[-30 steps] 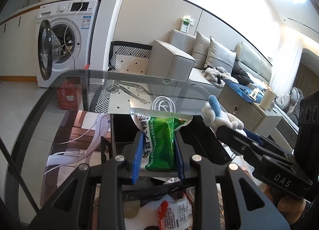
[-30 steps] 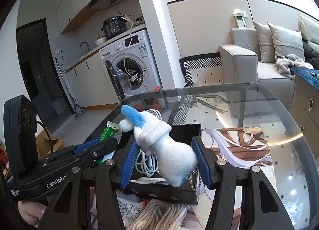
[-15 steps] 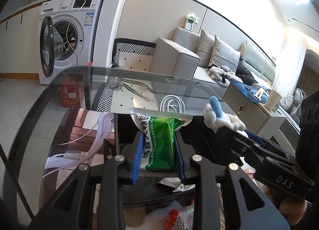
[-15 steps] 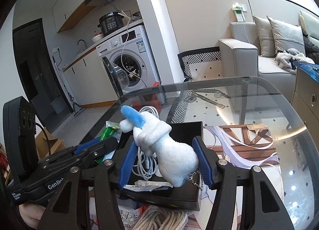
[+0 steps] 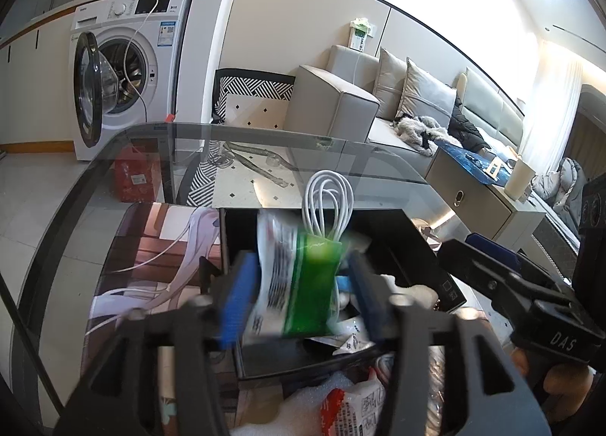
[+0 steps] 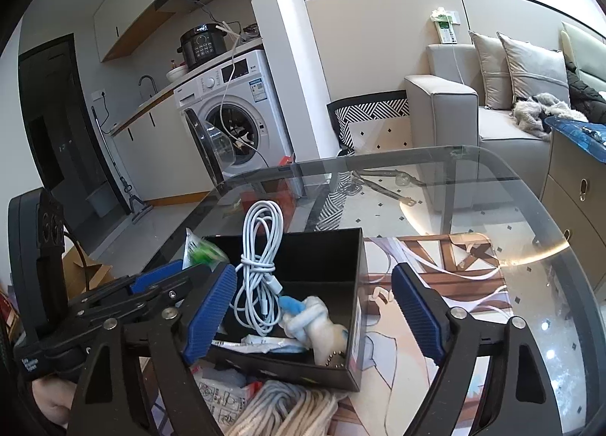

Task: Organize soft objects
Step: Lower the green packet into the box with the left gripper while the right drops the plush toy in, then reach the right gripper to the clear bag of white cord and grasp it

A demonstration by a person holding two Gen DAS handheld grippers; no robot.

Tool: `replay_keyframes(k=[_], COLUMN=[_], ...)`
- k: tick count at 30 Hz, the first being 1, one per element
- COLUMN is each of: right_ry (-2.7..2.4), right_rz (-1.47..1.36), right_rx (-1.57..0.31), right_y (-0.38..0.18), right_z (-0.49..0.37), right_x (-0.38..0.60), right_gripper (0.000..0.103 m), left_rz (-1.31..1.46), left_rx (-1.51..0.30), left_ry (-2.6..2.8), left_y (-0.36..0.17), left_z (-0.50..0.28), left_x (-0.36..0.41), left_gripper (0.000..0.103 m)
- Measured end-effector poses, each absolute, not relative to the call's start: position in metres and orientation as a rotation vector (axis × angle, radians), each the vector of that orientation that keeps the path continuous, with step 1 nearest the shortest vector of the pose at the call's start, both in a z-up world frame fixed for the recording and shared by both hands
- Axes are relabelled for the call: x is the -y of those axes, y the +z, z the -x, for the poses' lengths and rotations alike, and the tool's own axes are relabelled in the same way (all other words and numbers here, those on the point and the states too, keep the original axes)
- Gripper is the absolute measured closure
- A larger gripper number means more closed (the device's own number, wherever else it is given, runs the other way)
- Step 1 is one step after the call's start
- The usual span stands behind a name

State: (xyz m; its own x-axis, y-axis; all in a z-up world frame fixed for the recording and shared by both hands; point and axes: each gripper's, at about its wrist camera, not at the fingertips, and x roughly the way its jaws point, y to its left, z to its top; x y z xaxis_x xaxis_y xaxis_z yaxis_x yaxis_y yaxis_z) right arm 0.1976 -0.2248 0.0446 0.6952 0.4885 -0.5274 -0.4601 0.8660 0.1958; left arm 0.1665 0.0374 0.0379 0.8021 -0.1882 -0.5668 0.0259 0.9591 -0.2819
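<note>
A black open box (image 6: 356, 265) stands on the glass table, also in the left wrist view (image 5: 428, 246). A white and blue plush toy (image 6: 318, 326) lies in its near right corner beside a coiled white cable (image 6: 261, 269). My right gripper (image 6: 314, 307) is open and empty above the box. My left gripper (image 5: 299, 296) is open over the box, and the green and white snack packet (image 5: 299, 281), blurred, is loose between its fingers. The packet's top shows in the right wrist view (image 6: 202, 252).
The glass table (image 6: 530, 231) carries a printed mat (image 5: 151, 254). Coiled rope (image 6: 288, 413) and red and white packets (image 5: 352, 409) lie in front of the box. A washing machine (image 5: 125, 69) and sofa (image 5: 352, 103) stand beyond.
My right gripper opened and the plush toy dropped into the box. My left gripper opened and the green packet came loose between its fingers.
</note>
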Motion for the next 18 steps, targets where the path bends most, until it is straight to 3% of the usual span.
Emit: replay_keyframes(k=[3,5,6,7,9,18], right_ry=[0.523,0.524,0.530,0.532,0.525,0.516], right_rz=[-0.034,-0.021,-0.012,-0.010,0.002,0.024], right_rx=[-0.600,-0.604,-0.607,-0.609,-0.609,-0.640], right_y=[0.046,0.046,0.046,0.046,0.045,0.036], right_z=[-0.191,-0.187,-0.184,-0.182,-0.176,-0.157], right_x=[0.228,0.229,0.230,0.232,0.237,0.256], right_gripper=[0.012,0.012,0.011,0.009,0.001,0.001], left_rz=[0.253,0.241,0.232,0.215,0.200,0.151], left_rx=[-0.660,-0.650,-0.644,-0.629,-0.611,-0.616], left_ry=[-0.129,-0.150,-0.134,-0.099,-0.095,-0.063], left_y=[0.039,0.042,0.044,0.046,0.048,0.044], left_z=[-0.165,-0.159,-0.155,-0.151,-0.143,-0.120], left_x=[-0.037,-0.034,-0.033,-0.032,-0.032,-0.035], left_gripper=[0.037,0.019,0.005,0.000,0.000,0.000])
